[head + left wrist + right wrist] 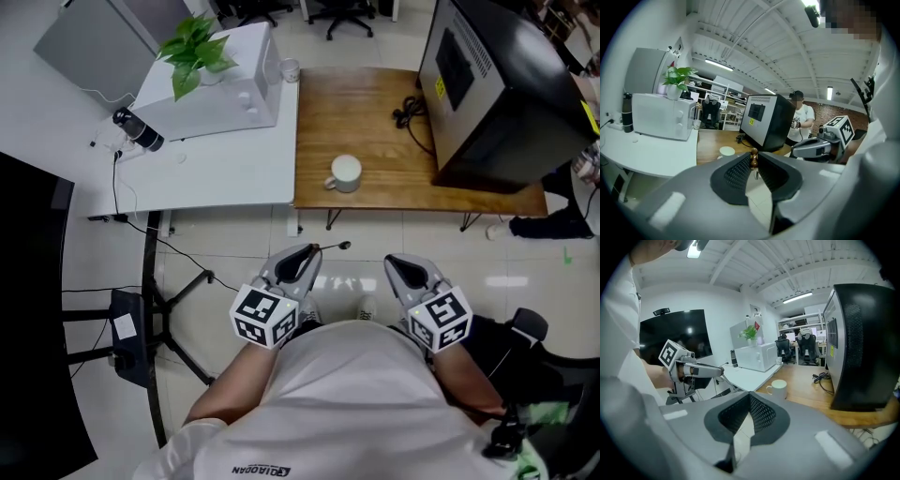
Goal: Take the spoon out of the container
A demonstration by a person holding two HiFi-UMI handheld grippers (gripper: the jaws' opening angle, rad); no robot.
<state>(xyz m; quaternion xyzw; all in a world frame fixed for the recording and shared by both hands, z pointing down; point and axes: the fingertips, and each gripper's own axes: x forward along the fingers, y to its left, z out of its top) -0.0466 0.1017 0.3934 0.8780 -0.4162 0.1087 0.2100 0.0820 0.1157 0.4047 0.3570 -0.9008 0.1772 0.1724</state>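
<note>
A white mug [345, 172] stands on the wooden table [375, 112], far ahead of both grippers; it also shows as the mug [726, 151] and the mug [778, 387]. My left gripper [306, 254] is held near my body over the floor, shut on a thin spoon [336, 247] that points right with its small bowl free. In the left gripper view the spoon's brown knobbed part [753, 154] sticks up between the pads of the left gripper [753, 164]. My right gripper [397, 263] hangs level beside it; in its own view the right gripper [750, 397] is shut with nothing between its pads.
A large black box [502, 84] and a cable [412, 117] sit on the wooden table's right side. A white microwave [211, 89] with a plant [194, 52] stands on the white table [216, 169]. A black stand [155, 319] rises from the floor at left.
</note>
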